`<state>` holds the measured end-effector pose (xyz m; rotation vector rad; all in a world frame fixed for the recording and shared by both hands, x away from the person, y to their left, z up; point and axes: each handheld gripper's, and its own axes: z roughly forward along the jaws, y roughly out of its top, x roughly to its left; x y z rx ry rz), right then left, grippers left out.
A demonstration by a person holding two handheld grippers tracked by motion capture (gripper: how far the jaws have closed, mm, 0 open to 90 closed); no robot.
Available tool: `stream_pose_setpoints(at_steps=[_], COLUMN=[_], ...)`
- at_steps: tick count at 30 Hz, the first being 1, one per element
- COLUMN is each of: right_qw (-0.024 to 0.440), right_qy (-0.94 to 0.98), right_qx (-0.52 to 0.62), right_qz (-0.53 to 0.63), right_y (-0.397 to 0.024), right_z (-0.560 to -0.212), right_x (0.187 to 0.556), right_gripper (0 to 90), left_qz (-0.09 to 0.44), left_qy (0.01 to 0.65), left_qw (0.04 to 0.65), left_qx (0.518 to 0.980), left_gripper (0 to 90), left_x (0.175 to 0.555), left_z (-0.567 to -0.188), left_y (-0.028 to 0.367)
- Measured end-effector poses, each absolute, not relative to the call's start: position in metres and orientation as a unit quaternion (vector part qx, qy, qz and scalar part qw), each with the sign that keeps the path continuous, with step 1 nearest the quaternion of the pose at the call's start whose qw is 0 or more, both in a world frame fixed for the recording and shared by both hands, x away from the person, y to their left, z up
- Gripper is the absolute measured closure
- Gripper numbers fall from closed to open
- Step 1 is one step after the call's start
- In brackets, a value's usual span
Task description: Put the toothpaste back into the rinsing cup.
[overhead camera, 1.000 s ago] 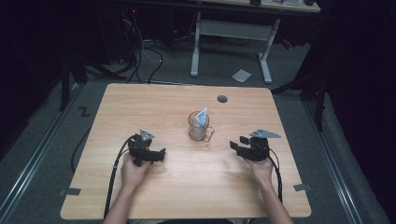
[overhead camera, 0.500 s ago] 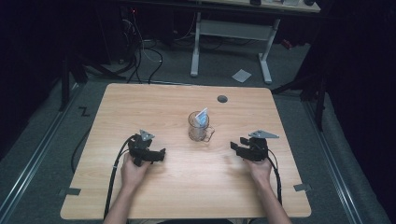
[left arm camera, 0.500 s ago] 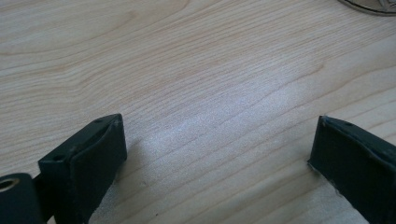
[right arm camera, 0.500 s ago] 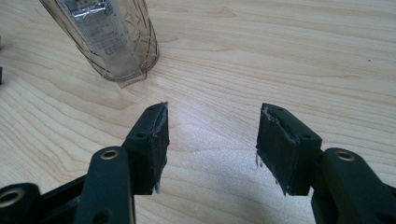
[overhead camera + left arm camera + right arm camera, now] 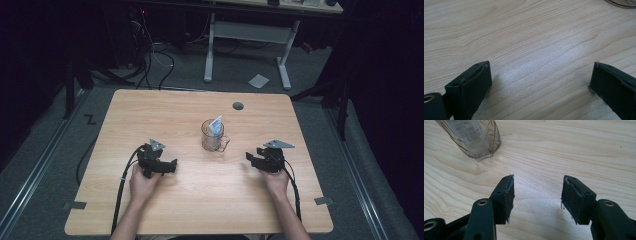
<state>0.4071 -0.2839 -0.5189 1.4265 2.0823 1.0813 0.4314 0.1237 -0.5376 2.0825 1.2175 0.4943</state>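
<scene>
- The right hand-held gripper [image 5: 256, 161] rests low on the counter [image 5: 175, 110], its jaws partly apart with nothing between them; in the right gripper view [image 5: 537, 195] only bare wood shows between the two pads.
- The left hand-held gripper [image 5: 167, 167] also sits on the counter, jaws spread wide and empty; in the left gripper view [image 5: 540, 82] bare wood lies between them.
- Both point inward toward the middle of the counter, where the clear glass mug [image 5: 213, 136] stands upright, so its long axis is vertical, with a blue-and-white packet [image 5: 216, 125] sticking up out of it.
- From the right hand-held gripper the mug lies ahead and off to one side, at the upper left of the right gripper view [image 5: 474, 137], near but apart from the jaw tips.
- The mug's handle [image 5: 225, 144] faces the right hand-held gripper's side.
- The right one looks slightly nearer, so I judge it the likelier to reach; it would have to swing toward the mug to bring it between the jaws.
</scene>
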Motion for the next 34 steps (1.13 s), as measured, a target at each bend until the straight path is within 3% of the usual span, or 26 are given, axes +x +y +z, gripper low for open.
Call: stream_pose_setpoints(at_steps=[19, 24, 34], right_qw=[0.211, 0.243, 0.229], right_qy=[0.756, 0.772, 0.765], right_qx=[0.516, 0.493, 0.507], right_qz=[0.343, 0.32, 0.324], right_y=[-0.276, -0.266, -0.269], right_z=[-0.531, -0.531, -0.531], right_x=[0.413, 0.41, 0.412], right_gripper=[41.9, 40.8, 38.0], left_qz=[0.189, 0.189, 0.189], left_qy=[0.466, 0.465, 0.465], left_qw=[0.333, 0.333, 0.333], left_qx=[0.797, 0.798, 0.798], left_gripper=[4.2, 4.2, 4.4], left_x=[0.431, 0.431, 0.431], left_z=[-0.538, -0.538, -0.538], left_y=[0.124, 0.124, 0.124])
